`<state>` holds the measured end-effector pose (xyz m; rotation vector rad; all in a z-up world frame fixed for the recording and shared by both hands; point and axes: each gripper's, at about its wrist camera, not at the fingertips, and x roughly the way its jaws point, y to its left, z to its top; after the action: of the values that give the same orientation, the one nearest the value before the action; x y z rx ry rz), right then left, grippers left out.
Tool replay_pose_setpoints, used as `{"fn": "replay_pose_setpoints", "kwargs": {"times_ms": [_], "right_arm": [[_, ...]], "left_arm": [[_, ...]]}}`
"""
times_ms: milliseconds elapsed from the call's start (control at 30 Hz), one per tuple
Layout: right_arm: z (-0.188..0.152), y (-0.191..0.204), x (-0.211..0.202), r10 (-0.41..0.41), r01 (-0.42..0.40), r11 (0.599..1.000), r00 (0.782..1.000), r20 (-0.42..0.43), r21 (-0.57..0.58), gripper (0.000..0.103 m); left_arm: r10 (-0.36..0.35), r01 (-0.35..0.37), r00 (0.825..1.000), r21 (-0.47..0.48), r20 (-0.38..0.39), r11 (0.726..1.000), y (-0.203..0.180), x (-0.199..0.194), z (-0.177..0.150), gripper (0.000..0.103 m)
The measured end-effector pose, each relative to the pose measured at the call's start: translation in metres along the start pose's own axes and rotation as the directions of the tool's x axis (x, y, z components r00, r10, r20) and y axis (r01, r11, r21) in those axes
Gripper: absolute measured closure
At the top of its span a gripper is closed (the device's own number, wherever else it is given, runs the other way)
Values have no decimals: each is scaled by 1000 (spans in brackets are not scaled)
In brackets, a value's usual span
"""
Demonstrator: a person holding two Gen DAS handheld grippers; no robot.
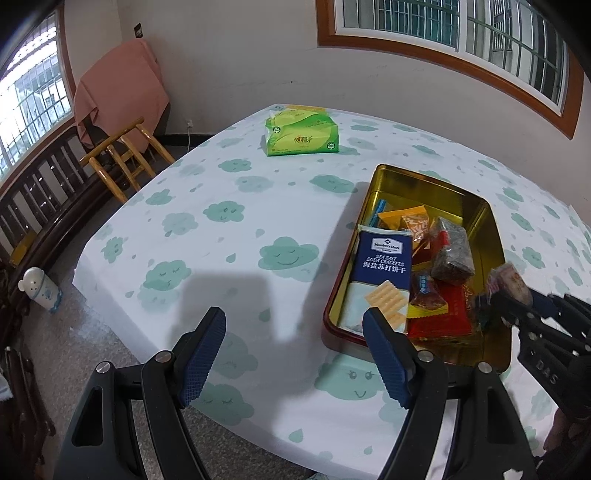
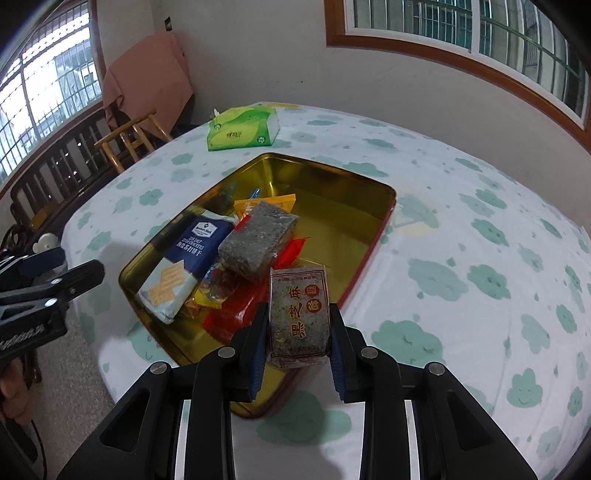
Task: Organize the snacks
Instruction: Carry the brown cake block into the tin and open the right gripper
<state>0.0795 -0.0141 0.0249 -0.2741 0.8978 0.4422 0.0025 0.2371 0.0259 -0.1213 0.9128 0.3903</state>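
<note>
Right tongs pinch a wrapped snack over the tin

Left wrist view: the left gripper (image 1: 293, 354) stands spread and empty above the table (image 1: 229, 236), the tin (image 1: 417, 181) at two o'clock. Right wrist view: the right gripper (image 2: 298, 341) clamps the wrapped snack (image 2: 298, 317) over the tin's near edge, other snacks at eleven o'clock.

A table (image 1: 240, 206) covered with a white cloth printed with green smiling clouds. A green tissue pack (image 1: 301, 134) lies near its far edge. Behind it, a wooden chair (image 1: 125, 158) draped with a pink cloth (image 1: 118, 85). 2 barred windows (image 1: 461, 33) light the room.
</note>
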Motion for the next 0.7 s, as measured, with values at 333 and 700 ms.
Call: {"fn": "replay_pose_setpoints", "kwargs": {"times_ms": [333,700], "right_arm": [[14,50,48,-51,51,998,999,-2,-36,73],[28,53,78,-93,92,995,996,-13,-31,73]], "left_arm": [[3,-3,1000,1,-11,1000,1,3,-1,29],[1,-1,1000,1,-29,1000,2,10,-5,29]]}}
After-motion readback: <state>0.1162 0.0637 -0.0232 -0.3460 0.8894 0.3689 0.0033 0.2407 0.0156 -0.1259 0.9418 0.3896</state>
